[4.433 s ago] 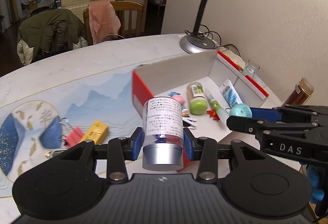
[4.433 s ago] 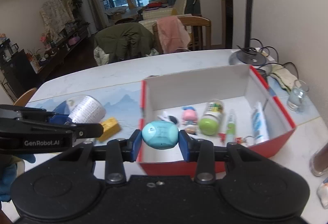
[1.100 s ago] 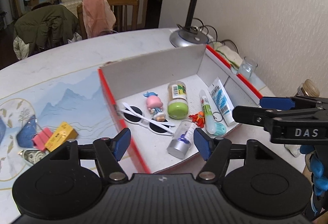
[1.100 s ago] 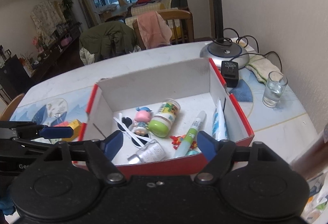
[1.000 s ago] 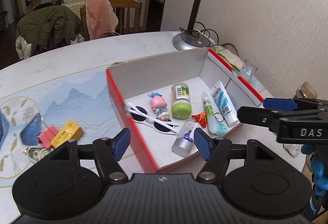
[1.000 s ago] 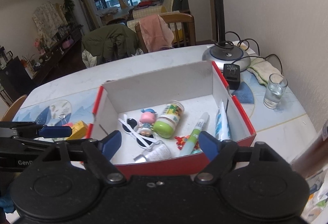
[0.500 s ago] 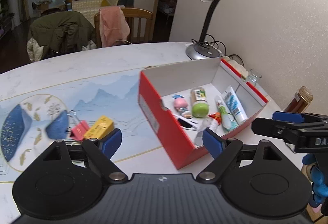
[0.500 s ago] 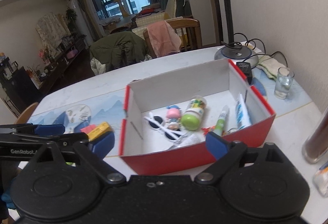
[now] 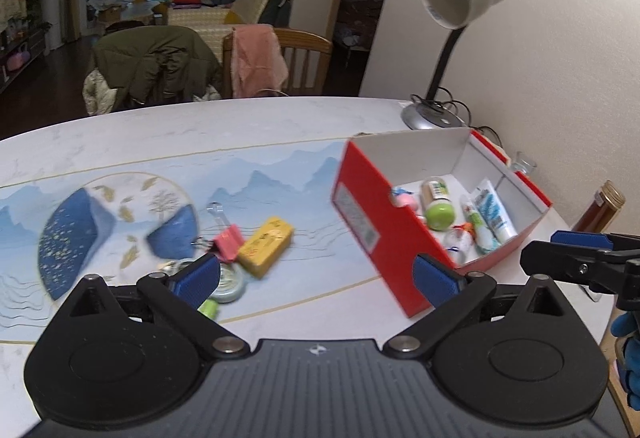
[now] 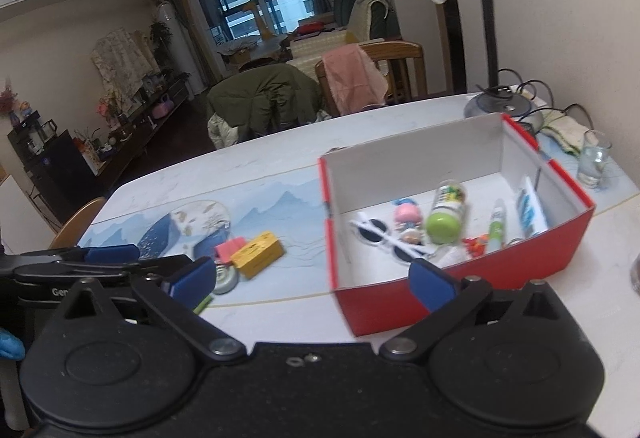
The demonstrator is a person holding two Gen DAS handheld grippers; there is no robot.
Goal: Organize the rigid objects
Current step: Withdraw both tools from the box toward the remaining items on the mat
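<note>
A: How do the tongs stand?

B: The left gripper (image 9: 316, 274) is spread wide with nothing between its blue pads; its jaws have just been opening. The right gripper (image 10: 312, 284) is the same: jaws just opened to full spread, empty, held above the near wall of the red cardboard box with the white inside (image 10: 460, 290).

A: What lies in the box?

B: White-framed sunglasses with dark lenses (image 10: 384, 238), a small pink doll figure (image 10: 408, 217), a bottle with a green cap lying on its side (image 10: 444, 217), a slim green-and-white tube (image 10: 496, 226), a flat white-and-blue tube (image 10: 528, 213) against the right wall, and a small orange-red trinket (image 10: 476, 244). A clear bottle with a silver cap (image 9: 458, 244) lies near the front wall; the right wrist view blurs it, so I judge it mostly from the left.

A: And outside it?

B: On the pale marble table with the blue mountain print (image 9: 200, 149), left of the box and well apart from it, a yellow rectangular block (image 9: 266, 246) touches a pink binder clip (image 9: 228, 240). A round pale tin (image 9: 226, 280) sits just in front of them, beside a small green item (image 9: 208, 308), half hidden behind the left gripper's pad.
</note>
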